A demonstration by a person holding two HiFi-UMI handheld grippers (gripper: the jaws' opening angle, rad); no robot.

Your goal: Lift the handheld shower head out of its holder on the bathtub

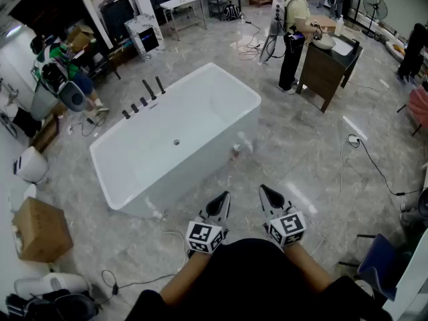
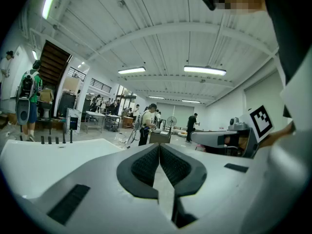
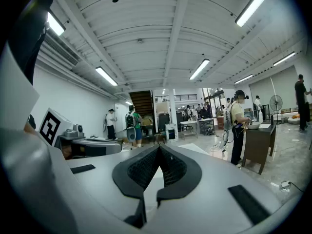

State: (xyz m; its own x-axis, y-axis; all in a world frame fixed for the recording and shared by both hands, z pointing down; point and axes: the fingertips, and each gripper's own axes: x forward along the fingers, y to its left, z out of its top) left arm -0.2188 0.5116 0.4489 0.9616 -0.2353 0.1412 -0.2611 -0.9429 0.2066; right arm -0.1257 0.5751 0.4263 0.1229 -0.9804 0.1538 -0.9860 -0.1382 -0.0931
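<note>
1. Your head view alone shows the white rectangular bathtub [image 1: 174, 139] from above, with a row of black metal fittings [image 1: 142, 100] along its far-left rim. The two gripper views look nearly level instead, so they take in the white ribbed ceiling with strip lights [image 2: 204, 70].
2. The left gripper view catches those fittings only as small dark posts [image 2: 57, 139] beyond the tub's pale rim. The right gripper view does not show them clearly.
3. Your left gripper [image 1: 225, 196] is clenched, its ribbed pads pressed together on nothing. Your right gripper [image 1: 263, 190] is likewise closed and empty.
4. The slim black handheld shower head [image 1: 160, 84] appears to be the tall rod at the far end of the row, upright in its holder, though which of the two tall rods it is stays uncertain.
5. It lies well apart from both grippers, across the tub and to their left. They hang side by side past the tub's near corner.
6. The tub stands on a glossy grey marble-tiled floor [image 1: 301, 152].
7. A person in a pale yellow top [image 1: 294, 32] stands at a dark wooden vanity cabinet [image 1: 328, 69]. A brown cardboard box [image 1: 40, 229] sits at the left.
</note>
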